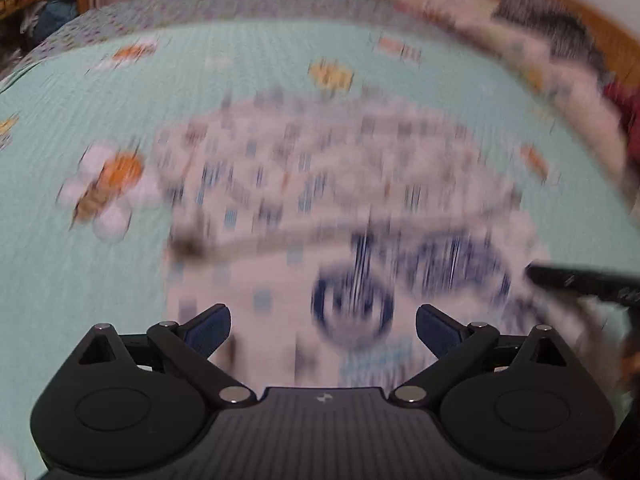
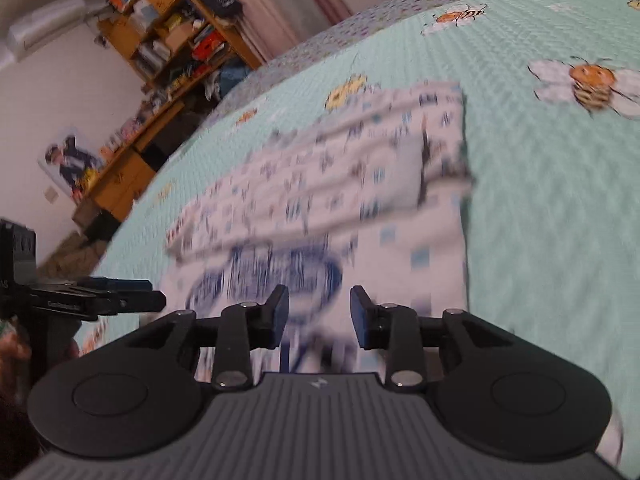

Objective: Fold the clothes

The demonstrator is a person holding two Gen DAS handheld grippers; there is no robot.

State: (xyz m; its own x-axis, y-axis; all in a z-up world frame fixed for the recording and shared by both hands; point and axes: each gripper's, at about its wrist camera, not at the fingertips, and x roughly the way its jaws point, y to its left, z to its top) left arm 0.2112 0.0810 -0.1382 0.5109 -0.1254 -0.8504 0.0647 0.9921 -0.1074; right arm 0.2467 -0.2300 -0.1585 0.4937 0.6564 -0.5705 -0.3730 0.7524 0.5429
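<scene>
Roughly:
garment (image 1: 320,184): white patterned cloth, part-folded, mid bed (image 1: 60,280), blurred
handling: looks light, limp, thin; best pinched at a hem or corner
left gripper (image 1: 323,330): jaws wide apart, empty
right gripper (image 2: 319,318): jaws parted, nothing pinched

1. From my left wrist camera, the white blue-printed folded garment (image 1: 328,208) lies on the mint-green bee-patterned quilted bedspread (image 1: 80,300), directly ahead of the left gripper (image 1: 323,330).
2. A heap of pale bedding (image 1: 520,48), I think, sits behind it to the right.
3. In my right view, the wooden cluttered bookshelf (image 2: 168,36) stands beyond the bed, left.
</scene>
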